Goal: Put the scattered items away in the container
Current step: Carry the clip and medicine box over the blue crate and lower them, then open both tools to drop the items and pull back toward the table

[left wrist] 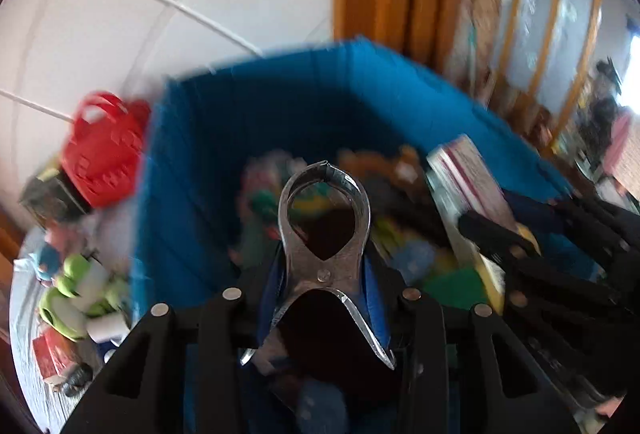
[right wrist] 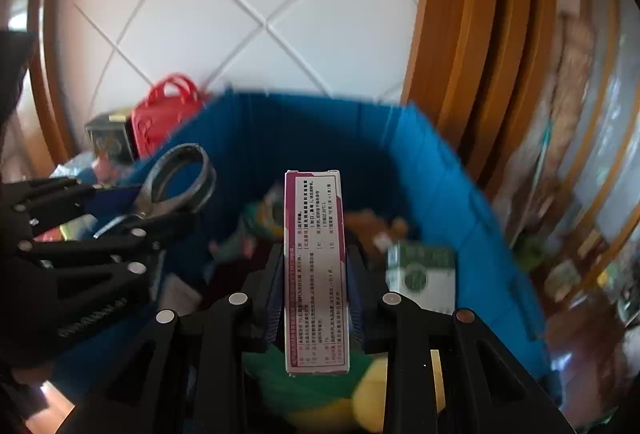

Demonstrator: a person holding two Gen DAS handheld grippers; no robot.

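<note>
Right hand-held gripper (right wrist: 316, 294) clamps tall white-magenta printed carton (right wrist: 316, 266), small text unreadable, above blue fabric bin (right wrist: 440, 170). Left hand-held gripper (left wrist: 324, 298) grips metal pliers-like tool (left wrist: 324, 230) above same bin.

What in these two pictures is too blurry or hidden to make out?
- Left wrist view: toys inside the blue bin are smeared by motion blur; the pliers and left claw cover some.
- Left wrist view: the red basket and the pile below it are blurred.
- Right wrist view: small print on the box is too fine to read.
- Right wrist view: shelves at the right edge are blurred.
</note>
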